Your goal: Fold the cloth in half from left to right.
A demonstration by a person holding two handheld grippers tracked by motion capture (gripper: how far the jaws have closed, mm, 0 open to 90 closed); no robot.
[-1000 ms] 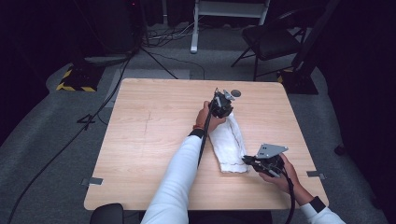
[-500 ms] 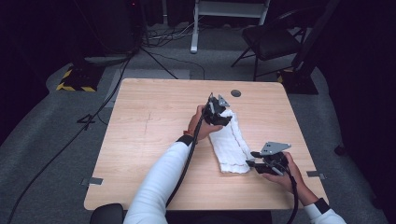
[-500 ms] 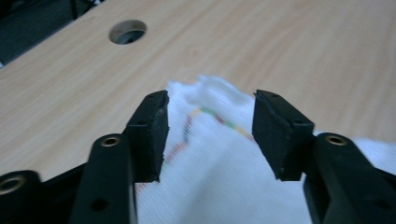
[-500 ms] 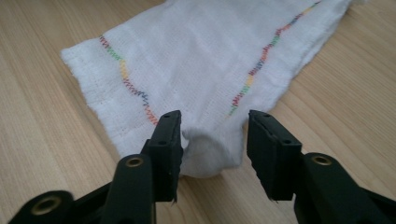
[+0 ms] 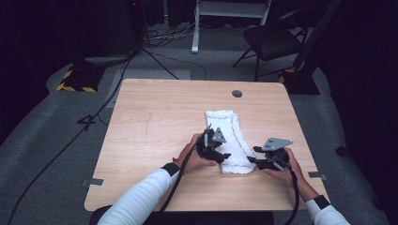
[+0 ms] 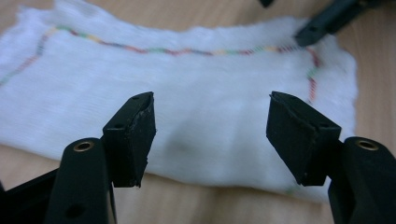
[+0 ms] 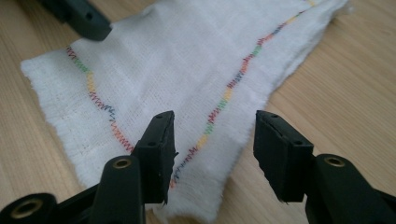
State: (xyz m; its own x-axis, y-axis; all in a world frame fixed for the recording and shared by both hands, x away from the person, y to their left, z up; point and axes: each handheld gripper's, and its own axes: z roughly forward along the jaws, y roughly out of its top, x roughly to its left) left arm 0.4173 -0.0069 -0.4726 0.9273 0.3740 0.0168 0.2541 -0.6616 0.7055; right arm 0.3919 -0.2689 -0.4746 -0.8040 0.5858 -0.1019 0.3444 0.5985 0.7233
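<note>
A white folded cloth (image 5: pixel 230 136) with a many-coloured stitched line lies flat on the wooden table (image 5: pixel 155 122), right of centre. My left gripper (image 5: pixel 220 157) is at the cloth's near left corner, open, its jaws wide apart over the cloth (image 6: pixel 196 107) and holding nothing (image 6: pixel 210 135). My right gripper (image 5: pixel 256 161) is at the near right corner, open too (image 7: pixel 212 154), with the cloth's stitched edge (image 7: pixel 224 93) lying between its jaws. The other gripper's black tip (image 7: pixel 79 18) shows at the cloth's far corner in the right gripper view.
A small dark round disc (image 5: pixel 237 93) sits in the table's far edge area. A chair (image 5: pixel 272 42) and a white stand (image 5: pixel 230 14) are on the floor beyond the table. Cables (image 5: pixel 108 93) run across the floor at left.
My left gripper has come back from the cloth's far end to its near left corner. The cloth now lies folded shorter and flatter. The right gripper stayed near the same corner.
</note>
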